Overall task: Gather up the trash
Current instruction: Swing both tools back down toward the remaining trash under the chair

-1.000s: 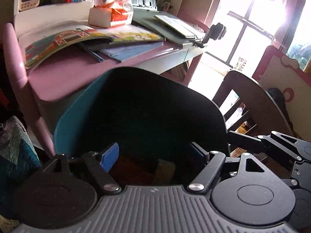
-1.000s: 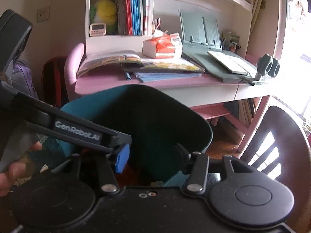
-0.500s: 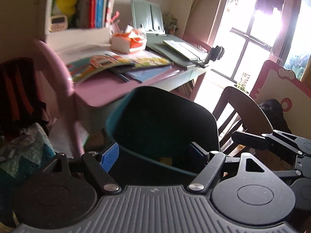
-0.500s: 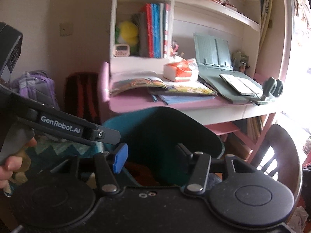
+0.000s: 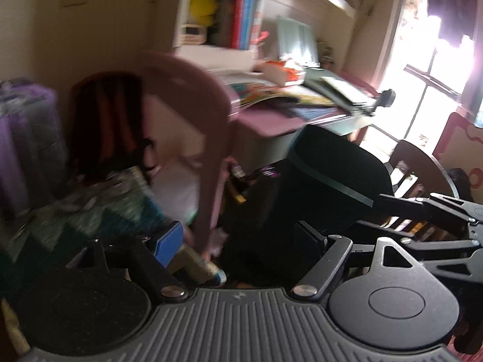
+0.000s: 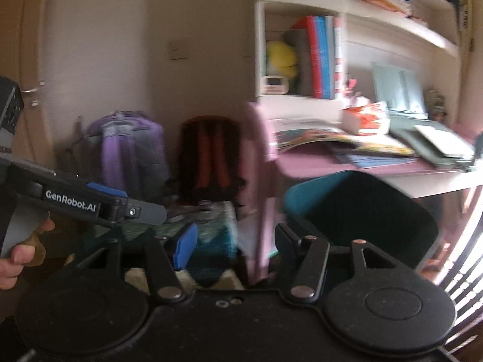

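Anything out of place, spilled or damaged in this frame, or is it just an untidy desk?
Nothing spilled or visibly damaged. The pink desk is cluttered: an open picture book lies over other books, and a torn-open orange tissue pack sits behind it. Motion blur hides the floor details.

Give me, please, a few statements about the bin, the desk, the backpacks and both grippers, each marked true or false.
1. The left gripper holds a piece of trash. False: nothing is between its fingers.
2. The teal bin stands on the floor in front of the pink desk. True.
3. A purple backpack and a black-and-orange backpack stand by the wall. True.
4. The open picture book lies on the floor. False: it lies on the desk.
5. The right gripper is clamped on the bin's rim. False: its jaws are apart with nothing between them, and the bin is beyond them.
6. A yellow plush toy sits in the shelf. True.
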Demonstrator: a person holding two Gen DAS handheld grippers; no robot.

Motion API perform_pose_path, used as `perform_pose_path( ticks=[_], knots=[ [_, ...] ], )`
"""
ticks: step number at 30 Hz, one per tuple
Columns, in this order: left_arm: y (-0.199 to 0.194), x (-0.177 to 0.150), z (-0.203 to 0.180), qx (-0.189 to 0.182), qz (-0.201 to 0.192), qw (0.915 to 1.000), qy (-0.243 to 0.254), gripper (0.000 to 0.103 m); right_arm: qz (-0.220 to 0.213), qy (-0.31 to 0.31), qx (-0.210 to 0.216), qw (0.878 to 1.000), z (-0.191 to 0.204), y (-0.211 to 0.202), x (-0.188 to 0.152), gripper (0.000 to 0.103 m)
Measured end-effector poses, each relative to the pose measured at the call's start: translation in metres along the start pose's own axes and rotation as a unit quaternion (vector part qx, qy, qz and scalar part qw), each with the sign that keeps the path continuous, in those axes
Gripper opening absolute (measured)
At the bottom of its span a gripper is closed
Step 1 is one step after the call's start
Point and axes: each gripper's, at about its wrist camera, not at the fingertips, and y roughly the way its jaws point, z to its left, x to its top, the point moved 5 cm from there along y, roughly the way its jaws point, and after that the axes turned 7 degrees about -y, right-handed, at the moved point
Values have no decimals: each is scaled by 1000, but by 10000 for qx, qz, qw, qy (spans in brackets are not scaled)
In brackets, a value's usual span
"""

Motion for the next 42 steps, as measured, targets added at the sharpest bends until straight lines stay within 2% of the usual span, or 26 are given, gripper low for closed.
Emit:
perform_pose_path(
  ticks=[5,10,15,17,18,23,26,31,34,37,40,42],
  knots=[
    [-17,-33,63,399,27,9988,-282,83,26,-52,561,9984,50,22,-11,57],
    [-11,-71,130,878,160,9942,-598,84,356,-128,1097,9932,95,69,-36,58],
    [14,-109,196,1251,238,9868,-1000,85,759,-298,1500,9853,135,129,-72,60],
    [28,-125,222,1383,293,9827,-1199,98,905,-345,1613,9821,149,154,-91,60],
    [35,-133,234,1423,323,9808,-1293,100,993,-367,1676,9801,156,167,-101,61],
    [79,-179,289,1766,702,9702,-1506,101,1376,-398,1719,9746,186,231,-149,65],
    [113,-221,323,2110,973,9564,-1768,101,1710,-358,1738,9692,201,271,-183,65],
    [167,-299,374,2325,1596,9160,-2855,101,2372,-478,1607,9569,226,341,-245,66],
    [196,-335,398,2566,1919,8858,-3357,101,2729,-333,1488,9499,233,385,-278,66],
    [228,-366,415,2734,2298,8677,-3458,101,3103,-83,1542,9380,240,429,-307,66],
    [259,-398,431,2774,2666,8534,-3517,101,3262,16,1558,9324,248,465,-326,65],
    [277,-421,443,2721,2917,8368,-3749,101,3335,116,1543,9299,250,488,-339,65]
  ],
)
